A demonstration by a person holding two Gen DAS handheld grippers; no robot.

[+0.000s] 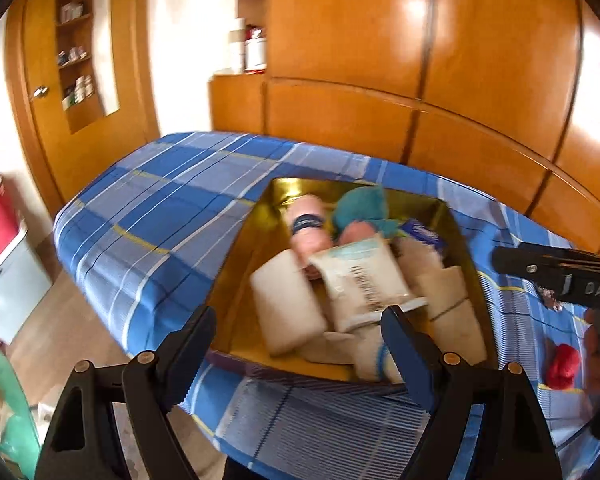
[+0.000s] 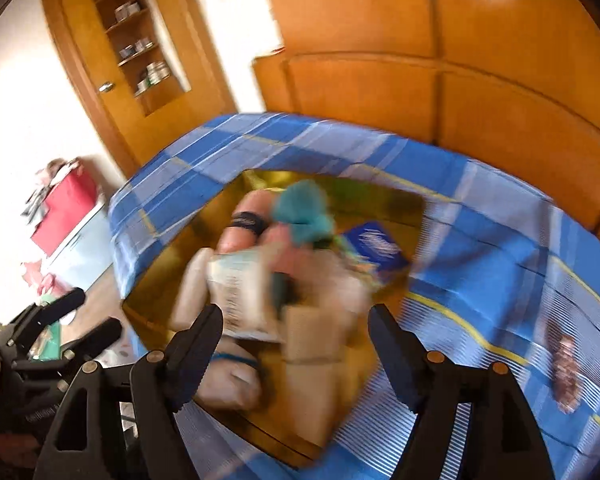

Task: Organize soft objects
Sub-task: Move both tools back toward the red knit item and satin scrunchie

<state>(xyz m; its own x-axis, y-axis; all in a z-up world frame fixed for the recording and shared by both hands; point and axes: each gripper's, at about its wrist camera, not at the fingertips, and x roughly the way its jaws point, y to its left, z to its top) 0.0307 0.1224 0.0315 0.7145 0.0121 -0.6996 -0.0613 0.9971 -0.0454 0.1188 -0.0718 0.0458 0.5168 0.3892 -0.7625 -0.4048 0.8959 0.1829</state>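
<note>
Fingers point(image 1: 198, 344) of left gripper point(image 1: 296, 344) & right gripper point(image 2: 296, 344): both spread wide, holding nothing, above gold box point(image 1: 256, 240) w/ soft rolls point(image 1: 288, 308) and teal yarn point(image 1: 360, 206), on plaid bed point(image 1: 160, 200). Red yarn point(image 1: 564, 366) lies outside, right.

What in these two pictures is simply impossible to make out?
- Print on the white packet: smeared by motion blur in both views.
- Brown patch on the bedspread: right wrist view, blurred beyond naming.
- Red item: left wrist view, near the lens edge, partly hidden by the right gripper's body.
- Bottom of the gold box: covered by rolled cloths.
- Shelf jars: too small to read.
</note>
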